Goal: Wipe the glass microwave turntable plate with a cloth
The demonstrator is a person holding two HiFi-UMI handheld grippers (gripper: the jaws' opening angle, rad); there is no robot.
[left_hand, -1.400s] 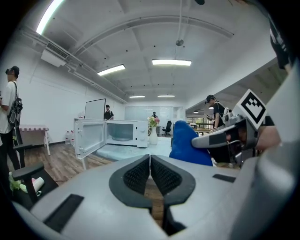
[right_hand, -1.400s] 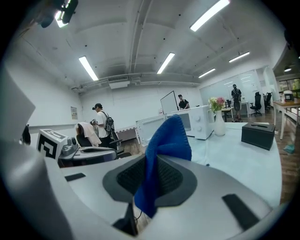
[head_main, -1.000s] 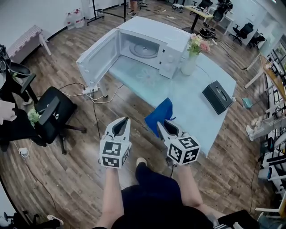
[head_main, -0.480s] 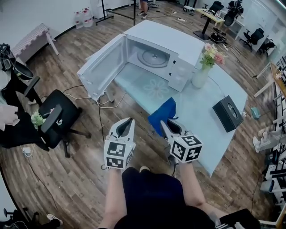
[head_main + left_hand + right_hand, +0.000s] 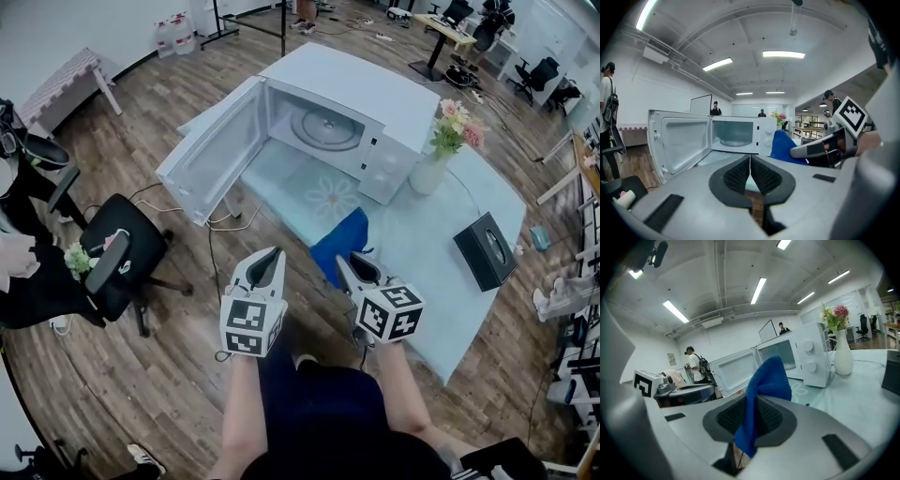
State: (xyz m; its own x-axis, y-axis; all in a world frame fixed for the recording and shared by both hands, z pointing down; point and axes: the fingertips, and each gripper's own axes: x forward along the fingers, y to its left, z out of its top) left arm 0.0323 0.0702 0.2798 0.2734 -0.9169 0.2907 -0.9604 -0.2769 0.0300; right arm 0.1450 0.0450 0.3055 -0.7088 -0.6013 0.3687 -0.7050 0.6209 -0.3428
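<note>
**Cloth gripped, plate not yet reached**
The right gripper (image 5: 343,262) pinches the blue cloth (image 5: 339,242); the left gripper (image 5: 270,255) is closed on nothing. The plate (image 5: 326,128) sits inside the open microwave (image 5: 380,98), well apart from both. Likely risks: the thinly pinched cloth slipping free, the slick glass sliding when pressed, or a gripper knocking the door (image 5: 214,150).
</note>
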